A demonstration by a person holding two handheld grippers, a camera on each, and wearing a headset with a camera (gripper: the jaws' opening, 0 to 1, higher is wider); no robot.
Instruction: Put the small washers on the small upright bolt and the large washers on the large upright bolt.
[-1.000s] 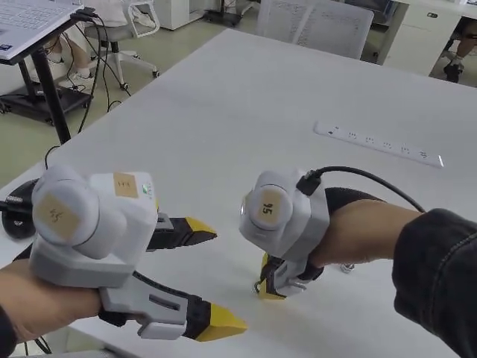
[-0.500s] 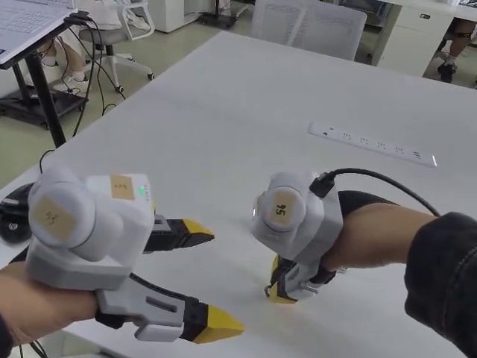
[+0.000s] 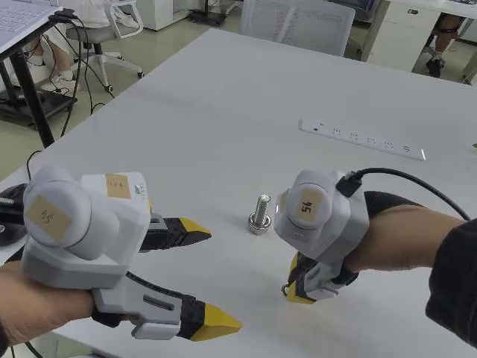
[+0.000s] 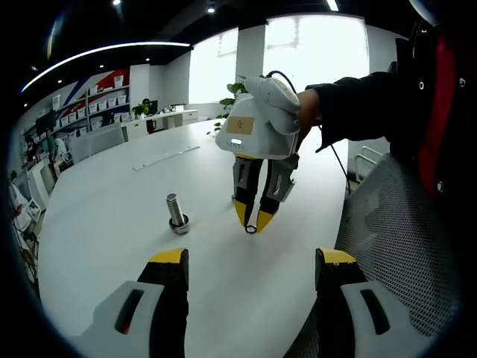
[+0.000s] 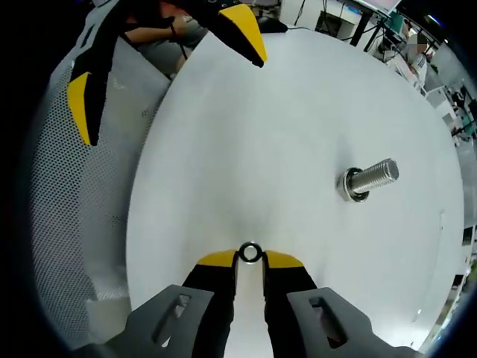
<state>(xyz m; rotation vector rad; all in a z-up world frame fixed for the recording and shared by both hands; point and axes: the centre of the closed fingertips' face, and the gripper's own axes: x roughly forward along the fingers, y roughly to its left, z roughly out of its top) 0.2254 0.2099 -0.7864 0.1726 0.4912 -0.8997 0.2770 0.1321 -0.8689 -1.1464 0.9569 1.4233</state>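
A steel bolt (image 3: pixel 260 214) stands upright on the white table (image 3: pixel 223 112), its wide base down. Just right of it and nearer to me, my right gripper (image 3: pixel 298 293) points down at the table, shut on a small washer (image 5: pixel 250 253) pinched between its yellow tips. In the right gripper view the bolt (image 5: pixel 365 181) lies up and to the right of the washer. My left gripper (image 3: pixel 207 276) hovers at the lower left, jaws wide open and holding nothing. The left gripper view has the bolt (image 4: pixel 177 214) left of the right gripper (image 4: pixel 253 220) and its washer (image 4: pixel 252 227).
A white power strip (image 3: pixel 361 139) lies across the far right of the table. A black cable (image 3: pixel 395 177) runs from the right gripper. The table's near edge is just below both grippers. A mesh chair (image 4: pixel 387 224) stands beside it, an office chair (image 3: pixel 298 26) at the far side.
My right gripper has shifted to the right with the washer still in it, uncovering the upright bolt it had hidden. The left gripper has stayed open in place.
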